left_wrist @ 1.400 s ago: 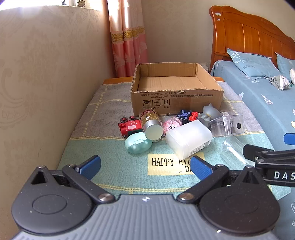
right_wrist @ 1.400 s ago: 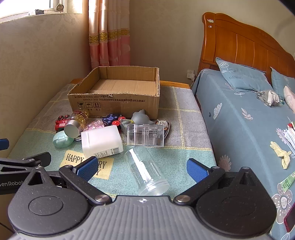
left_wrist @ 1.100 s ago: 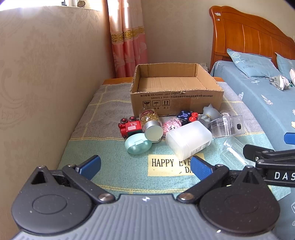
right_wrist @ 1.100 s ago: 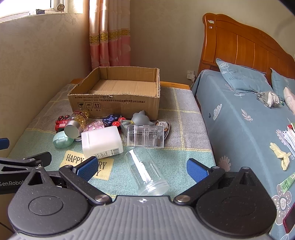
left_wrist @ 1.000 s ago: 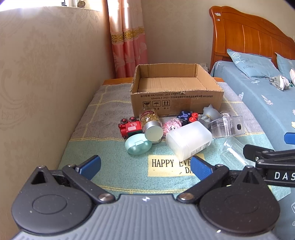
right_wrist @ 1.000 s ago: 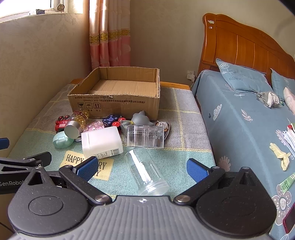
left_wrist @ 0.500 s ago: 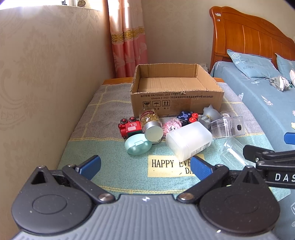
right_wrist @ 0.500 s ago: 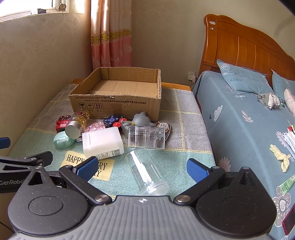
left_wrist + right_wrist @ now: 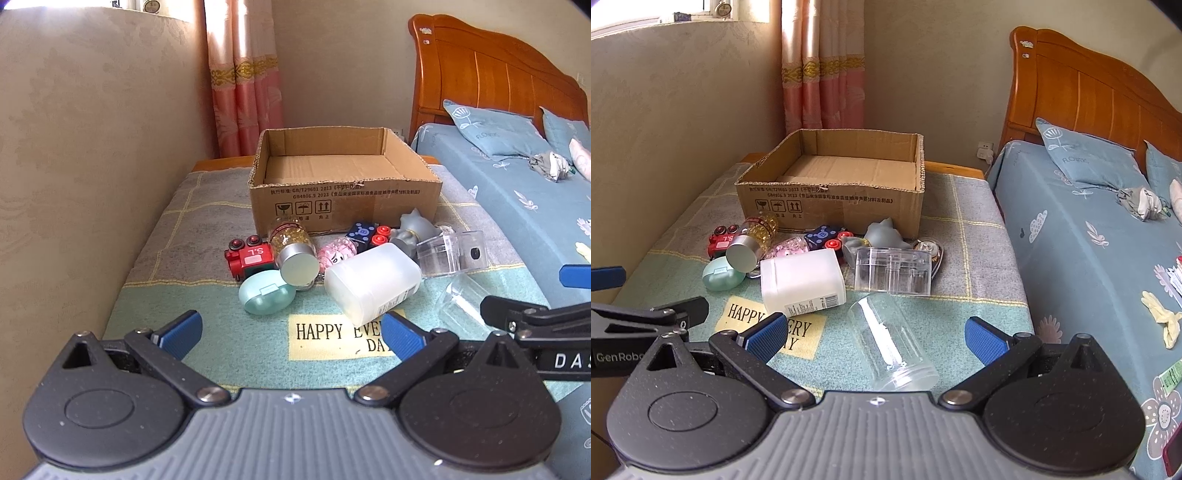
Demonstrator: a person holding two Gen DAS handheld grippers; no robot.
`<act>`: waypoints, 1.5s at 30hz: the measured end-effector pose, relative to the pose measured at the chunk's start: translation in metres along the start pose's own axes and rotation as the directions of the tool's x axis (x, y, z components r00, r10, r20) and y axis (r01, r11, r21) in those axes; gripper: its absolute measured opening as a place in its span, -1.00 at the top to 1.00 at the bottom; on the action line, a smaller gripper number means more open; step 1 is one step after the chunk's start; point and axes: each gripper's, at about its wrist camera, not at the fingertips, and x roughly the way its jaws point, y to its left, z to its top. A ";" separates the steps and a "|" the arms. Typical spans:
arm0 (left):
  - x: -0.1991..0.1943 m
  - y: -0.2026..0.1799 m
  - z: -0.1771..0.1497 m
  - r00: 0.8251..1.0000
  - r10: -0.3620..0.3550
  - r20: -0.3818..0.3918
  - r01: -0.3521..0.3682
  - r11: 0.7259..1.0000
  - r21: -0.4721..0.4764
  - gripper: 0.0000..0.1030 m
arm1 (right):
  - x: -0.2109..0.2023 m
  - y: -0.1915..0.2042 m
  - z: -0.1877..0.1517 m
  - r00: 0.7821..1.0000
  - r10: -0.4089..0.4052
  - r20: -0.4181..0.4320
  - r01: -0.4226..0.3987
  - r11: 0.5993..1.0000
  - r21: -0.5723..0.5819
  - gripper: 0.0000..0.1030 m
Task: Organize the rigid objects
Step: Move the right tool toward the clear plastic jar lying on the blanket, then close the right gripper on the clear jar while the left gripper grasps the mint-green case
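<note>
Currently both grippers, left gripper (image 9: 290, 330) and right gripper (image 9: 875, 338), hover with jaws spread and empty. Before the cardboard box (image 9: 831, 199), a clear jar (image 9: 890, 347) lies sideways; it may roll or slip when pinched.

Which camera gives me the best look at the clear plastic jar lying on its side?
The right wrist view: the clear plastic jar lies whole between the open right gripper fingers. The left wrist view shows only part of it, behind the right gripper.

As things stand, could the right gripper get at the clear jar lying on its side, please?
Probably yes. The right gripper is open, and the clear jar lies just ahead between its fingers, mouth toward it, with nothing between; the white bottle sits off to the left.
</note>
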 end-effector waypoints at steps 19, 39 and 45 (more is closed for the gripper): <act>0.022 0.010 -0.012 1.000 0.020 0.022 -0.021 0.999 0.033 -0.99 | 0.049 -0.037 -0.032 0.979 0.192 -0.066 -0.192 0.981 0.008 -1.00; 0.029 0.033 -0.011 0.999 0.028 0.019 -0.027 0.999 -0.031 -0.99 | 0.056 0.036 -0.028 0.883 0.419 -0.213 -0.453 0.879 -0.151 -1.00; 0.042 0.039 -0.010 1.000 -0.001 -0.005 0.001 0.999 -0.034 -0.99 | 0.038 0.015 -0.029 0.931 0.324 -0.171 -0.352 0.918 -0.181 -1.00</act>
